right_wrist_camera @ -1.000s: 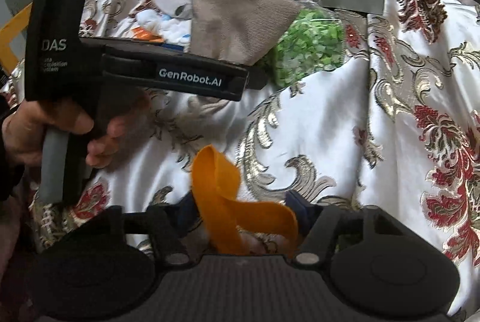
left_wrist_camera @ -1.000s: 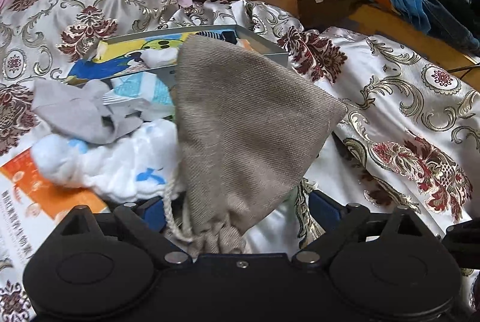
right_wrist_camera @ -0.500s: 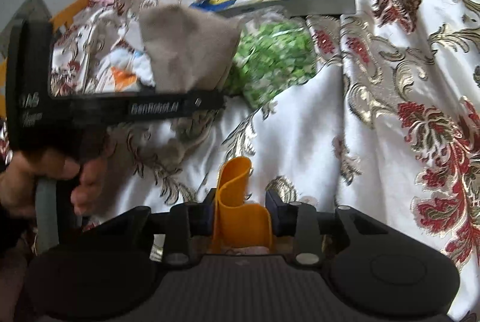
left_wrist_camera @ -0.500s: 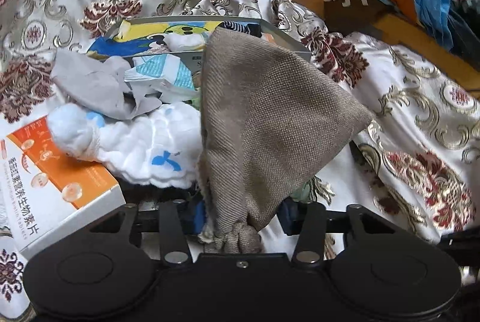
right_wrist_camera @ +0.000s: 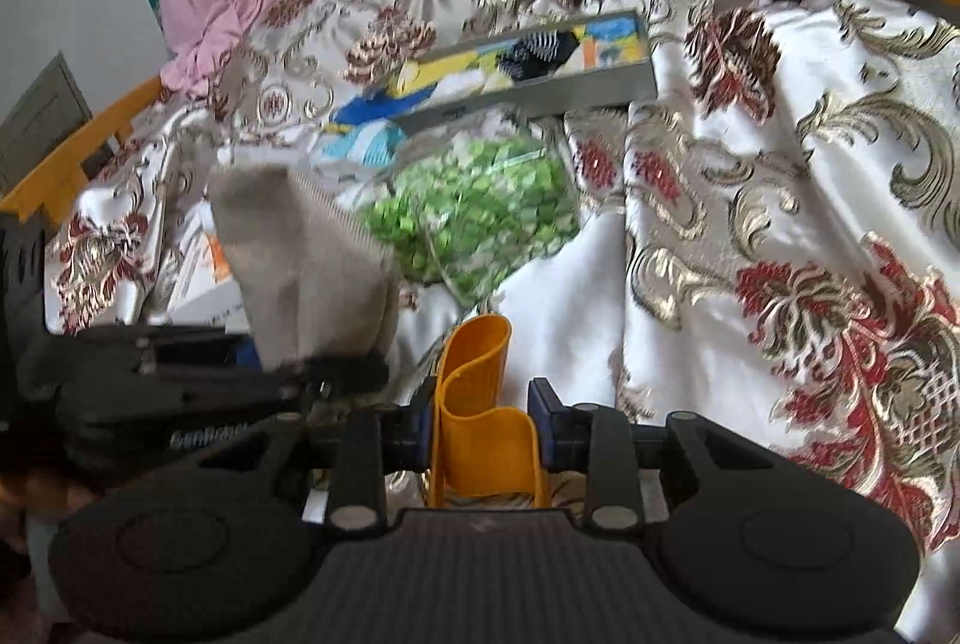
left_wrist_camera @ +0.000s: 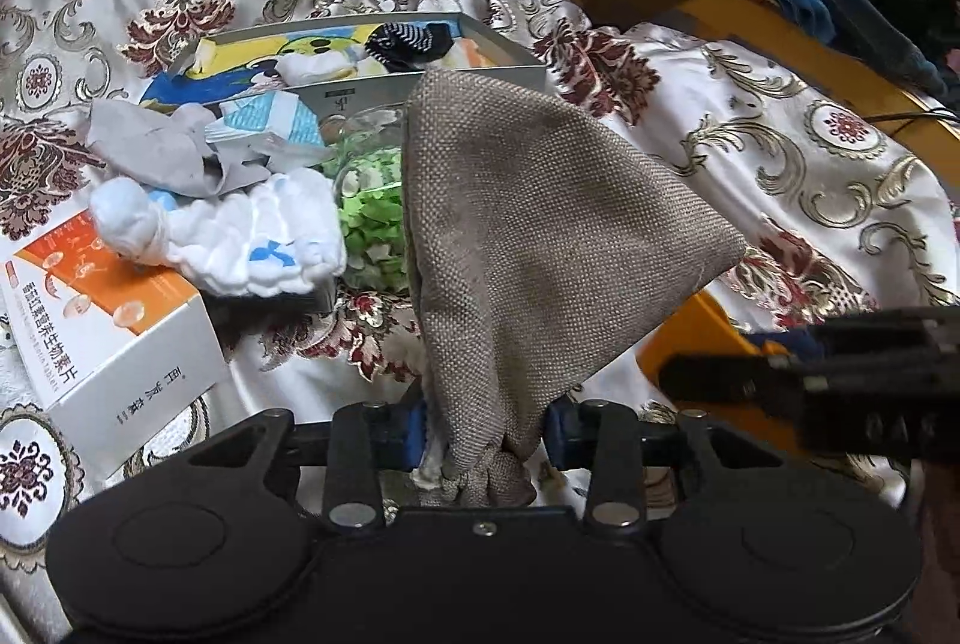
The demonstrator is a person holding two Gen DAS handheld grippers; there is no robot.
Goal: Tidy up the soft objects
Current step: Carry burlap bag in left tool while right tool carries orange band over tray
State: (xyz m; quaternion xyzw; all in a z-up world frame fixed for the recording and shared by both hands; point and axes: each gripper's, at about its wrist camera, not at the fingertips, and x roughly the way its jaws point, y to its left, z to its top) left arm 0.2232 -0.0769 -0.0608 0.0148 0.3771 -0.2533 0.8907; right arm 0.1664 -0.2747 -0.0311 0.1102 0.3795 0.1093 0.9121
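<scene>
Pinching the burlap pouch (left_wrist_camera: 540,248) at its neck, left claw (left_wrist_camera: 487,437) has just closed; right claw (right_wrist_camera: 485,425) likewise on the orange strip (right_wrist_camera: 480,404). Carry both steadily toward the upper-centre box (left_wrist_camera: 480,44).

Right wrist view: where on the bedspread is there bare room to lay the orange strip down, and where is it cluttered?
Free: the patterned bedspread right of the bag of green pieces and below the grey tray, and the white patch just ahead of the right gripper, shut on the orange strip. Crowded: the left, with the left gripper's burlap pouch, white cloth and orange box.
</scene>
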